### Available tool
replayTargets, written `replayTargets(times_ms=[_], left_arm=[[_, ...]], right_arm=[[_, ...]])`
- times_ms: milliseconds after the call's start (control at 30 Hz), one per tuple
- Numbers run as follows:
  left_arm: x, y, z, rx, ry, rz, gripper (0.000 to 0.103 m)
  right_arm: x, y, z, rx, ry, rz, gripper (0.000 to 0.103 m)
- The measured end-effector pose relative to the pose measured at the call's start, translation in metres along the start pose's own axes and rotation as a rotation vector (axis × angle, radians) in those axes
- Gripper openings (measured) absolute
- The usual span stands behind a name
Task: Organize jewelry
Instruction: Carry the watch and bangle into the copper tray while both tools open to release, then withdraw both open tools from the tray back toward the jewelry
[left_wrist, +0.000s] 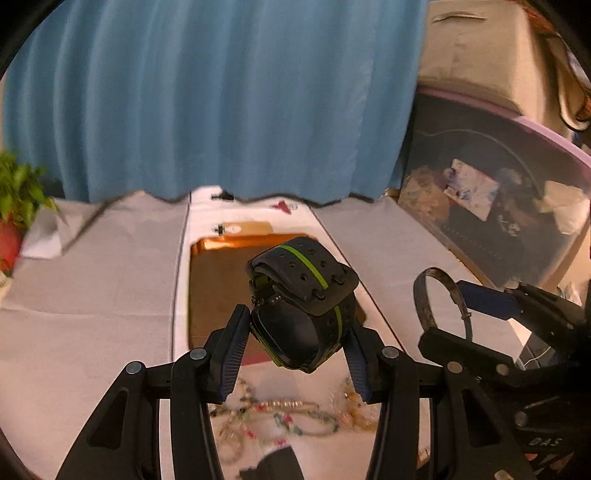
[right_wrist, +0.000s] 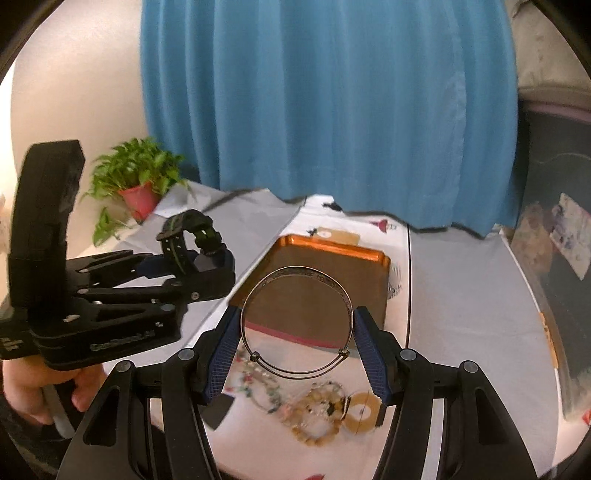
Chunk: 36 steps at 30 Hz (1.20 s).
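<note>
The left tool (left_wrist: 297, 341) is gripping a black watch (left_wrist: 303, 306) above the orange tray (right_wrist: 332, 254), while the right tool (right_wrist: 297, 341) is clamping a silver bangle (right_wrist: 295, 321) over the counter (right_wrist: 461, 295).

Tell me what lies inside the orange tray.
The orange tray shows only its bare brown floor; no jewelry appears in it. The silver bangle held by the right gripper overlaps its middle, and the near edge is partly hidden.

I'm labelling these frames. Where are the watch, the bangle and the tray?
watch (left_wrist: 295, 328): left wrist view, on its dark face.
bangle (right_wrist: 295, 272): right wrist view, on its top arc.
tray (right_wrist: 332, 254): right wrist view, on its far rim.
</note>
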<state>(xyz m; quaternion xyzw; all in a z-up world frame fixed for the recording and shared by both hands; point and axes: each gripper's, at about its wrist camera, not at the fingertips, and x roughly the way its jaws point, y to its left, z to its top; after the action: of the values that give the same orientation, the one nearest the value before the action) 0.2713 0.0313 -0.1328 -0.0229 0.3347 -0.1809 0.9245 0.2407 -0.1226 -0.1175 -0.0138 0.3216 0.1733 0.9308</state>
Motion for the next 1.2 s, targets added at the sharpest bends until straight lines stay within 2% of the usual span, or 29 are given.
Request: replayTargets(times_ms=[167,233,300,400,467,533,567,633,833,1033,1133,1200], left_arm=[[0.056,0.020,-0.005,-0.063,0.049,0.007,0.044],[0.071,0.028,-0.006,-0.103,0.054,-0.011,0.017],[0.089,0.035,-0.006,-0.110,0.088,0.016,0.012],[0.104,0.044,-0.003,-0.104,0.081,0.013,0.009],[0.128,0.050,-0.007,-0.090,0.124,0.009,0.005],[0.139,0.061,-0.013,-0.133,0.163,0.016,0.002],[0.140,0.066,-0.017,-0.153,0.174,-0.011,0.001],[0.141,0.071,-0.020,-0.168,0.184,-0.035,0.001],[0.148,0.081,-0.026,-0.204,0.204,-0.020,0.000],[0.123,0.062,-0.016,-0.123,0.162,-0.024,0.001],[0.103,0.051,-0.013,-0.059,0.142,-0.001,0.011],[0.087,0.047,-0.014,-0.053,0.120,0.018,0.031]], right_arm=[[0.052,-0.015,0.000,0.001,0.053,-0.005,0.062],[0.074,-0.019,-0.001,0.000,0.077,-0.006,0.062],[0.096,-0.024,-0.003,0.006,0.107,-0.008,0.062],[0.126,-0.030,-0.004,0.011,0.140,0.001,0.062],[0.143,-0.032,-0.006,-0.004,0.150,-0.017,0.062],[0.171,-0.038,-0.013,0.007,0.196,-0.014,0.062],[0.180,-0.042,-0.016,0.021,0.211,-0.009,0.062],[0.190,-0.046,-0.019,0.037,0.222,-0.010,0.062],[0.217,-0.053,-0.028,0.105,0.264,0.020,0.062],[0.213,-0.043,-0.029,0.117,0.274,0.041,0.063],[0.195,-0.034,-0.028,0.103,0.273,0.028,0.066],[0.180,-0.028,-0.027,0.097,0.263,0.030,0.068]])
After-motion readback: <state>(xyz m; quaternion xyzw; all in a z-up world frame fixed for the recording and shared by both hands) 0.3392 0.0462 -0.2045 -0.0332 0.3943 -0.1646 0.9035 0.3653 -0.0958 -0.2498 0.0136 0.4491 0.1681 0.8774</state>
